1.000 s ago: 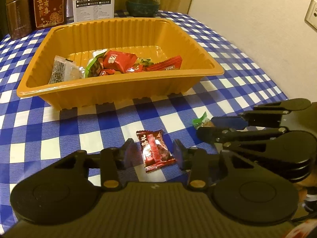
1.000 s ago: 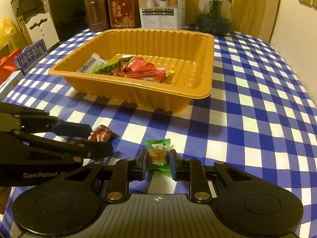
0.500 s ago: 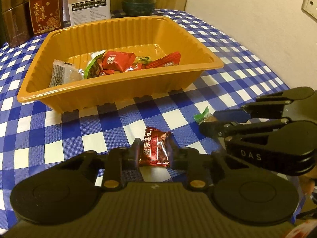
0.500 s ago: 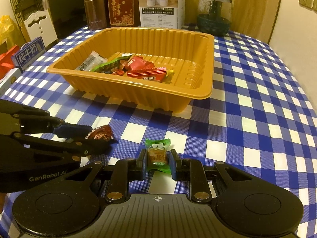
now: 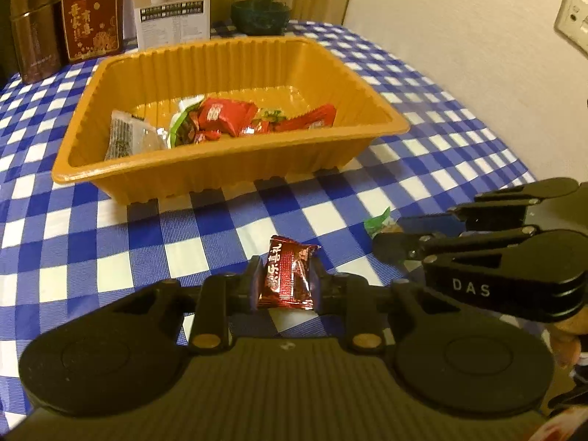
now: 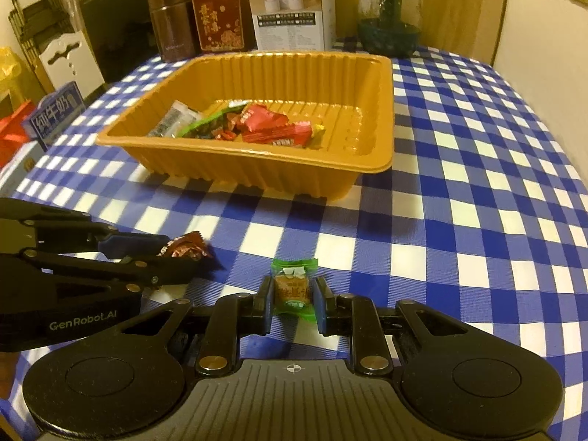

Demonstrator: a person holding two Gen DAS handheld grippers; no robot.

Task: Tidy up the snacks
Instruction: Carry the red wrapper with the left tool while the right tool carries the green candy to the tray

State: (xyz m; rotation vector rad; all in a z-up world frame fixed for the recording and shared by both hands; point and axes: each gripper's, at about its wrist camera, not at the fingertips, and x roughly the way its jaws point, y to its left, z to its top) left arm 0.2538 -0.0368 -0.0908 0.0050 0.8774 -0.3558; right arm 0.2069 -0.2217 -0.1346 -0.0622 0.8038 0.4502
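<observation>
My left gripper point(image 5: 286, 283) is shut on a dark red candy packet point(image 5: 288, 275) and holds it just above the checked tablecloth. It also shows in the right wrist view point(image 6: 185, 248) at the left. My right gripper point(image 6: 293, 303) is shut on a green-wrapped candy point(image 6: 293, 288), also seen in the left wrist view point(image 5: 378, 220). An orange plastic tray point(image 5: 235, 180) stands ahead of both grippers and holds several wrapped snacks point(image 5: 224, 117). In the right wrist view the tray point(image 6: 279, 172) lies ahead and slightly left.
Tins and boxes point(image 6: 217, 18) and a glass jar point(image 6: 389, 18) stand behind the tray at the table's far edge. A wall point(image 5: 477, 55) runs along the right. A milk carton point(image 6: 55, 117) and chair stand off the left edge.
My left gripper closed on the dark red packet and lifted it a little. Both grippers rose slightly with their candies; the tray now looks farther off.
</observation>
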